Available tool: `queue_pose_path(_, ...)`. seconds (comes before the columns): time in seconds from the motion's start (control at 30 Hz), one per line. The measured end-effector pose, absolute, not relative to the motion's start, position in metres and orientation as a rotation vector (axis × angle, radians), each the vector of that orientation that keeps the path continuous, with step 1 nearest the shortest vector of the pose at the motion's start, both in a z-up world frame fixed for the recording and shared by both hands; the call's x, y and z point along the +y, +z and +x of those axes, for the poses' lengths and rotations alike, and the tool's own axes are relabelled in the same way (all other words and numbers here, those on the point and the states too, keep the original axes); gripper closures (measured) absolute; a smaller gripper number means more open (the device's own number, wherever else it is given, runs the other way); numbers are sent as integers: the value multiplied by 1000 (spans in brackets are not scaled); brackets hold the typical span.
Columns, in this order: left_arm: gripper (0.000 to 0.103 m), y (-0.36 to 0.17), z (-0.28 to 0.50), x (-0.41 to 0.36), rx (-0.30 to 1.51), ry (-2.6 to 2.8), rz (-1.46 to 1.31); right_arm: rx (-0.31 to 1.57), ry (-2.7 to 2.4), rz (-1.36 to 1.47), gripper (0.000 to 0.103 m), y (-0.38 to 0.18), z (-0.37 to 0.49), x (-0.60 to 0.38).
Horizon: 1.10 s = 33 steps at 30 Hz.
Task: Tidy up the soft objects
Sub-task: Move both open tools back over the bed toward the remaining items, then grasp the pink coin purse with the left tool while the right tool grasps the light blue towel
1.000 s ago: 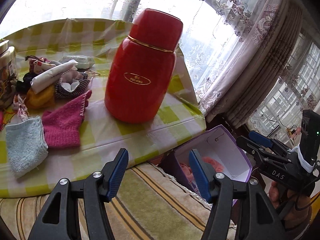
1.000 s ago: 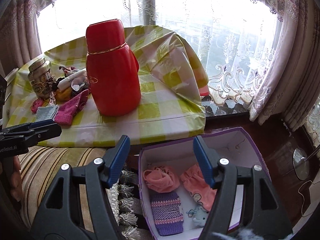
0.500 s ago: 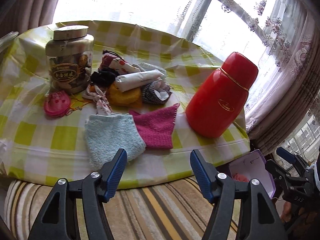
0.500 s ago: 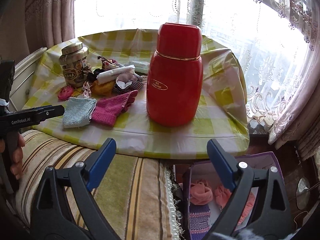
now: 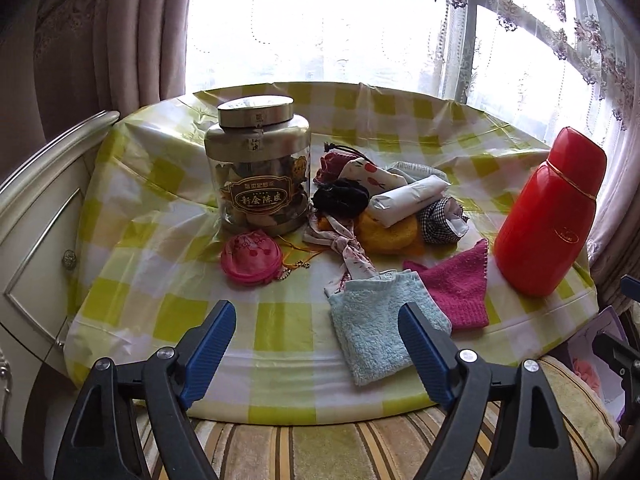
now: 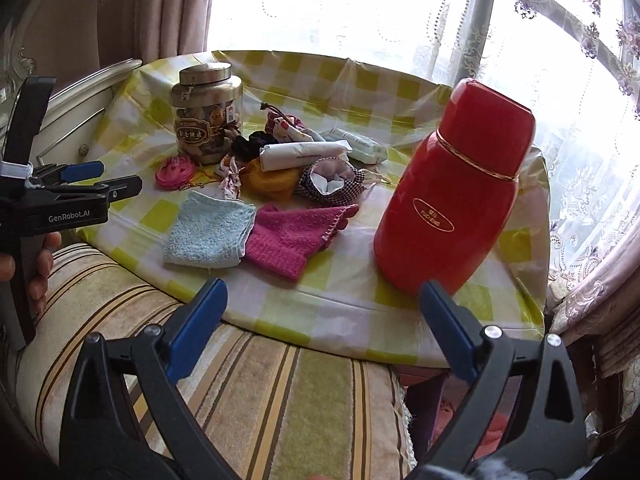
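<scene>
A heap of soft things lies on the checked table (image 5: 168, 308): a light blue towel (image 5: 380, 332) at the front edge, a magenta knit cloth (image 5: 456, 284) beside it, a yellow knit piece (image 5: 390, 234), a checked pouch (image 5: 438, 222), a black scrunchie (image 5: 340, 198) and a pink round pouch (image 5: 250, 256). My left gripper (image 5: 316, 346) is open and empty, just short of the blue towel. My right gripper (image 6: 322, 328) is open and empty over the sofa edge, facing the blue towel (image 6: 208, 232) and the magenta cloth (image 6: 292, 236).
A red flask (image 5: 548, 216) stands at the table's right; it also shows in the right wrist view (image 6: 452, 196). A metal-lidded jar (image 5: 258, 164) stands at the back left. The purple box (image 5: 600, 344) sits low at the right. A striped sofa cushion (image 6: 248, 392) lies below.
Both grippers have swung left and up from the purple box toward the table. The heap of soft things is now centred in both views. Both stay open and empty.
</scene>
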<state>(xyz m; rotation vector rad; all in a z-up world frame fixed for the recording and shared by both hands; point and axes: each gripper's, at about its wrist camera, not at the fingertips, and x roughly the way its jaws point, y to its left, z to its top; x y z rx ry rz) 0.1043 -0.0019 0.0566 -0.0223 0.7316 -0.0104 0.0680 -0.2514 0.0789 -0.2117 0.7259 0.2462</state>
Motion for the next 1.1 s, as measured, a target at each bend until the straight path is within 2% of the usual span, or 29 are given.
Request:
queue_pose_path(0.27, 19, 49, 126, 23, 787, -20, -94, 805, 372, -148, 5, 63, 92, -221)
queue_pose_path(1.1, 19, -13, 245, 77, 957, 49, -183, 947, 462, -225, 5, 1, 167, -123)
